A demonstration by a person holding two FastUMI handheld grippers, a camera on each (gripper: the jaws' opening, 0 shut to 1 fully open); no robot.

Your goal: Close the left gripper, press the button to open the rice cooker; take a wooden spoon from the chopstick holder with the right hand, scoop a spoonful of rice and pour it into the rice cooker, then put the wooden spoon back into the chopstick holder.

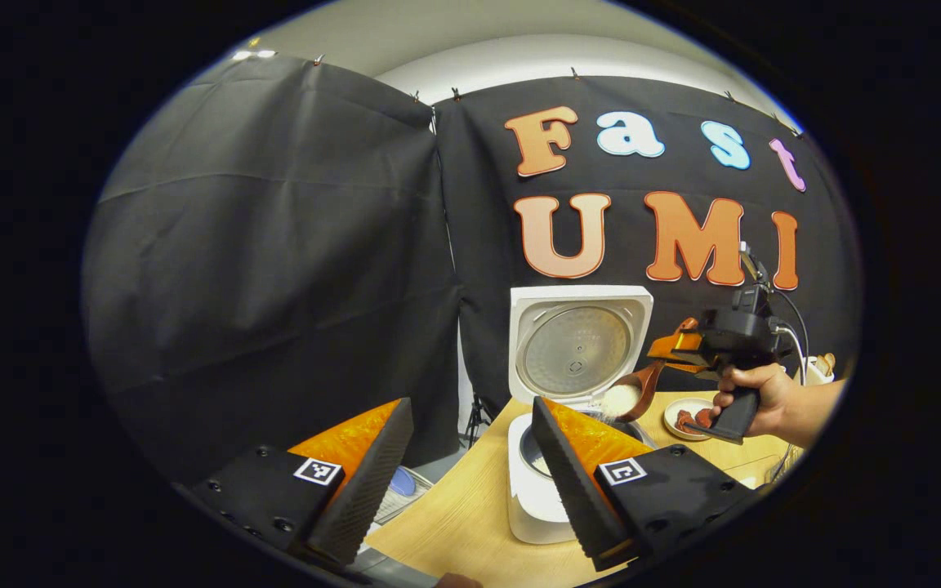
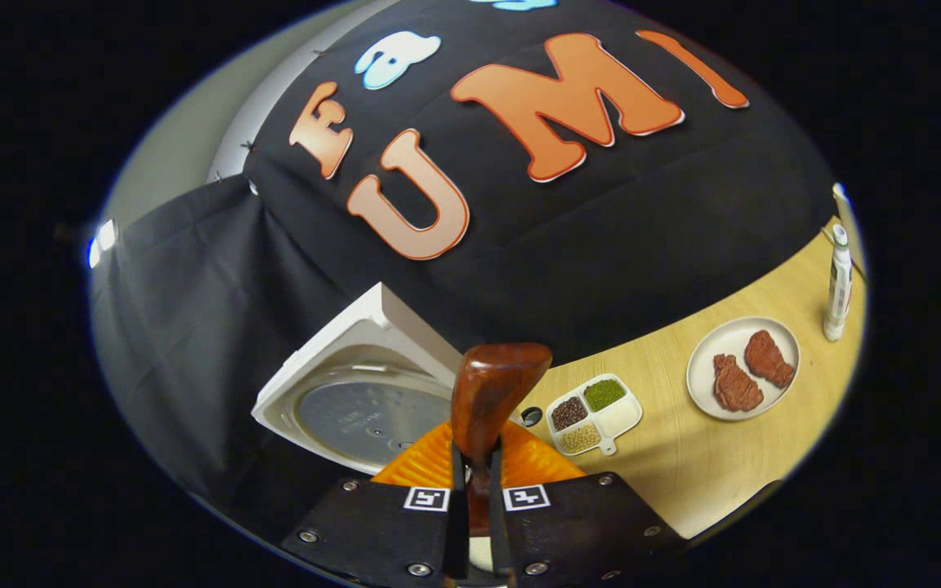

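Note:
The white rice cooker (image 1: 532,490) stands open on the wooden table, its lid (image 1: 578,343) raised upright and its inner pot partly hidden behind my left gripper's right finger. My left gripper (image 1: 470,457) is open, held low in front of the cooker with nothing between its fingers. My right gripper (image 1: 687,347), held by a hand, is shut on the wooden spoon (image 1: 634,396). The spoon is tilted over the pot and white rice spills from its bowl. In the right gripper view the right gripper (image 2: 474,465) clamps the spoon (image 2: 491,400) by its handle, the bowl's back facing the camera, with the lid (image 2: 356,412) to the left.
A white plate with two pieces of meat (image 2: 744,367) and a small divided dish of grains (image 2: 595,414) sit on the table (image 2: 699,465) right of the cooker. A slim white bottle (image 2: 837,286) stands at the far right edge. A holder with utensils (image 1: 822,367) shows behind the hand.

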